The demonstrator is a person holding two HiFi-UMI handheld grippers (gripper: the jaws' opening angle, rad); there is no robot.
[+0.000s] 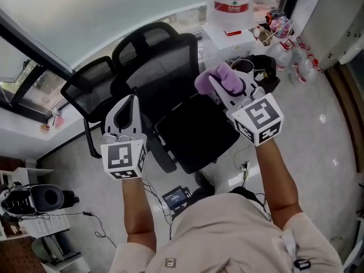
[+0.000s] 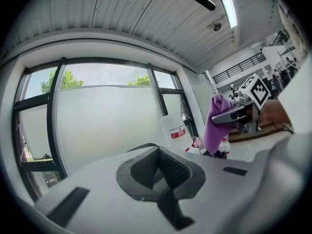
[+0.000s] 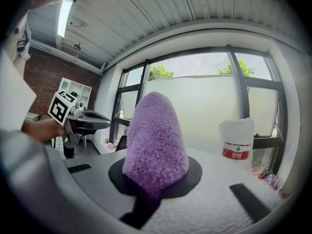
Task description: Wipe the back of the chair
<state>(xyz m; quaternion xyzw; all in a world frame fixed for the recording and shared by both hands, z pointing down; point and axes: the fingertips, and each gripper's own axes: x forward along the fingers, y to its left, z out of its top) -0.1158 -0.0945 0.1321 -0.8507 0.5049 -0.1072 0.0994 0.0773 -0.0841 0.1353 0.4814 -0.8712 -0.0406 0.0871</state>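
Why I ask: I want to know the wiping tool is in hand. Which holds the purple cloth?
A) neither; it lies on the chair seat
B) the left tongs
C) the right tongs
C: the right gripper view shows the purple cloth clamped in the right tongs, held above the black chair. The left tongs are closed with nothing between them.

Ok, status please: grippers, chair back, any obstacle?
Left gripper shut, empty. Right gripper shut on purple cloth. Chair back below, untouched. Nothing in the way.
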